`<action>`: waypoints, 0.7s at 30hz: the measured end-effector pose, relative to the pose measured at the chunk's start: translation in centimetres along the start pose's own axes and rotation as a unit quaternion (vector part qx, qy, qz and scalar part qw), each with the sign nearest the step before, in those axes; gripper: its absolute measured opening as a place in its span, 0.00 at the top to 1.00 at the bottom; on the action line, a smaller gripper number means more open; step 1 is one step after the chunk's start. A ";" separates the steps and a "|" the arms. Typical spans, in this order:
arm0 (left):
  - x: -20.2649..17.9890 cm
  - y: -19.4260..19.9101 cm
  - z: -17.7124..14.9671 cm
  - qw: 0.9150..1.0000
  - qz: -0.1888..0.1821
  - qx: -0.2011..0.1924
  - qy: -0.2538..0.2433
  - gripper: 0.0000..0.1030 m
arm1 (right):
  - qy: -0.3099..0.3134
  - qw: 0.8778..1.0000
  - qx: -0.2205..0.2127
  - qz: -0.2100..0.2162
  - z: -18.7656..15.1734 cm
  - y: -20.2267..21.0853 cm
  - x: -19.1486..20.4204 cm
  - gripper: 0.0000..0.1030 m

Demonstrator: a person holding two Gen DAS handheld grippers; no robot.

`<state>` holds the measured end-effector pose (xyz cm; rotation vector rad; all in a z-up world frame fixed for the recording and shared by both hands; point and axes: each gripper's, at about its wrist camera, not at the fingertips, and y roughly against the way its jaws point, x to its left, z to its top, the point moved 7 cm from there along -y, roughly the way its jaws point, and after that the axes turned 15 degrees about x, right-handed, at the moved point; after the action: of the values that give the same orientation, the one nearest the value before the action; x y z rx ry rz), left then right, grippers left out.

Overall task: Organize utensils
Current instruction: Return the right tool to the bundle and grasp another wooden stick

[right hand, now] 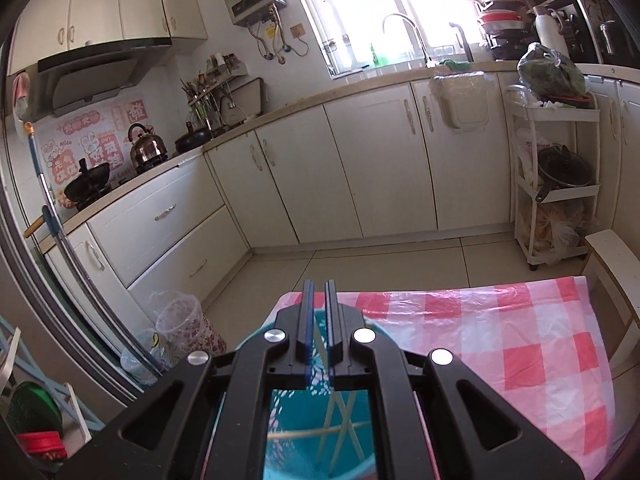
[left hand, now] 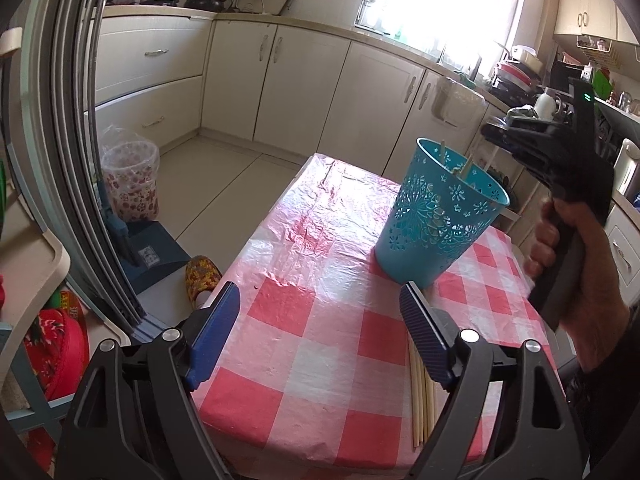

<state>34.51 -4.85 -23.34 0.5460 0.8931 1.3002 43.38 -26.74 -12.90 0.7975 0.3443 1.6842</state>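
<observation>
Left gripper point(left hand: 320, 308) gapes empty beside chopsticks point(left hand: 420, 396); right gripper point(right hand: 319, 292), closed empty, hovers over blue holder point(left hand: 436, 220).

Glossy crinkled plastic tablecloth point(left hand: 320, 320), perforated matt plastic teal holder point(left hand: 436, 216), pale wooden chopsticks point(left hand: 420, 392), shiny metal kettle point(right hand: 146, 146).

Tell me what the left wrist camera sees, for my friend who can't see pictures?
A blue cut-out utensil holder with chopsticks poking out stands on a red-and-white checked tablecloth. The left gripper hangs open in front of it, above more chopsticks lying on the cloth. At right, a hand holds the right gripper above the holder.
</observation>
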 end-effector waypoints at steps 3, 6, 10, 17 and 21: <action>0.0 0.8 0.0 1.000 0.005 -0.007 -0.001 0.22 | -0.006 1.000 -0.025 0.002 -1.4 3.2 -0.3 0.82; 0.0 1.5 -0.1 1.000 0.004 -0.012 -0.001 0.22 | -0.020 0.999 -0.046 -0.006 -3.9 6.6 -1.1 0.67; -0.2 2.3 -0.4 1.000 0.004 -0.014 -0.003 0.22 | -0.030 0.999 -0.025 -0.029 -8.9 9.0 -2.1 0.68; -0.6 3.7 -1.2 1.000 0.004 -0.020 -0.011 0.20 | -0.043 0.995 0.063 -0.056 -18.3 8.6 -3.1 0.67; -1.1 4.2 -1.8 1.000 0.004 -0.019 -0.019 0.20 | -0.035 0.990 0.129 -0.049 -20.4 4.9 -2.6 0.74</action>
<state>30.52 -5.20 -20.80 0.5423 0.8344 1.3074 26.38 -26.75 -25.45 1.0113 0.5503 1.5345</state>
